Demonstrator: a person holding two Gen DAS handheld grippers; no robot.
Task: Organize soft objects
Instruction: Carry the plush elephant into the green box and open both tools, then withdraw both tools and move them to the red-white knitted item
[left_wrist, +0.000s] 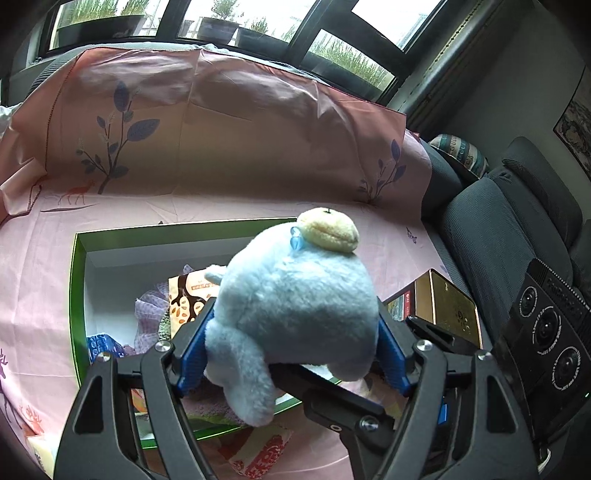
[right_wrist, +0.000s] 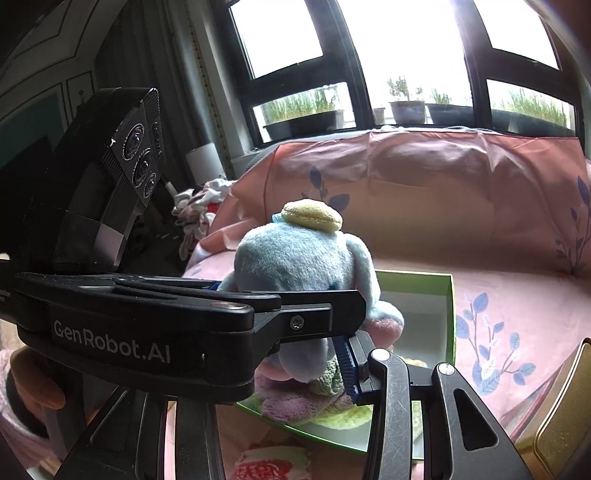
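Left gripper (left_wrist: 291, 347) clamps the blue plush toy (left_wrist: 295, 306) across its body, blue pads sunk into the pile; the right gripper (right_wrist: 317, 354) pinches its lower part. Toy hangs over the green box (left_wrist: 79, 280). Light, squashy, likely to sag; broad body is the surest hold.

The green box (left_wrist: 79, 280) is open on top, its far white half bare; cloths (left_wrist: 155, 314) crowd the near half. A gold tin (left_wrist: 450, 306) blocks the right side, the sofa back (left_wrist: 258, 140) rises behind.
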